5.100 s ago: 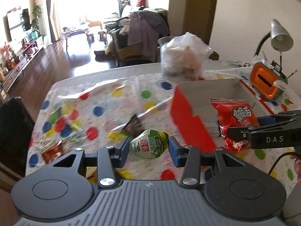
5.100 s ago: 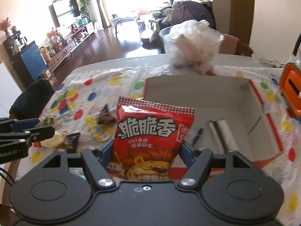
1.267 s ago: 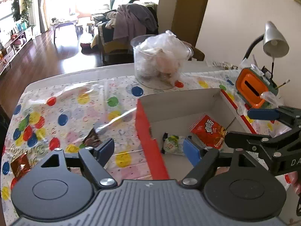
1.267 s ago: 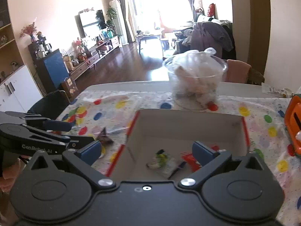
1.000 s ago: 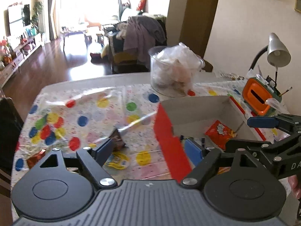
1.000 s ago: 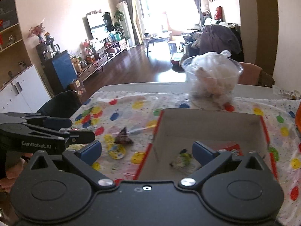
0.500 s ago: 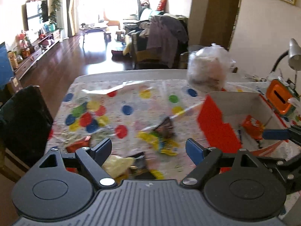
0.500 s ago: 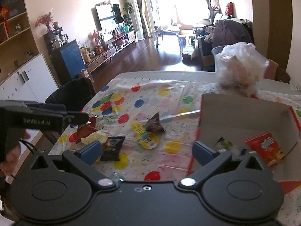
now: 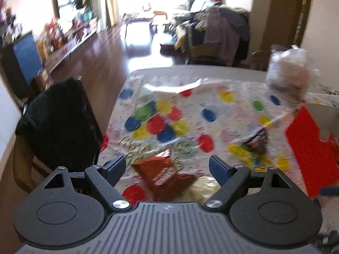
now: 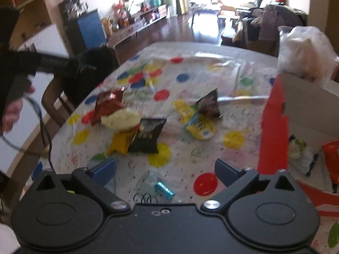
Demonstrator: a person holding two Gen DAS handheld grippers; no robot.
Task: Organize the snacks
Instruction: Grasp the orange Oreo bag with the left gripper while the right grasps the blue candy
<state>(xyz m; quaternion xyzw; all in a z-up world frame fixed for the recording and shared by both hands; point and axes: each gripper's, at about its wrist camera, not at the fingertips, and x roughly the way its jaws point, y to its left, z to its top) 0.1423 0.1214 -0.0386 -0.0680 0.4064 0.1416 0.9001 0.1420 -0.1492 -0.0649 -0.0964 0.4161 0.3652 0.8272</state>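
My left gripper point(image 9: 167, 167) is open and empty above a dark red snack packet point(image 9: 163, 173), with a pale yellow packet point(image 9: 203, 187) beside it. My right gripper point(image 10: 165, 169) is open and empty over the table. Ahead of it lie a black packet point(image 10: 148, 135), a pale yellow packet point(image 10: 120, 119), a dark red packet point(image 10: 108, 103), a yellow-blue packet point(image 10: 199, 124) and a brown triangular packet point(image 10: 209, 104). The red-sided box point(image 10: 273, 131) at the right holds a green-white snack point(image 10: 296, 146) and an orange-red packet point(image 10: 330, 150).
The table wears a polka-dot cloth point(image 9: 211, 101). A clear tub with a plastic bag point(image 10: 305, 53) stands behind the box. A chair with a black garment point(image 9: 57, 114) is at the table's left edge. A small teal wrapper point(image 10: 163, 188) lies near my right gripper.
Both grippers have swung left, away from the box and over the loose packets. The left gripper now hovers over the dark red packet. Both stay open and empty.
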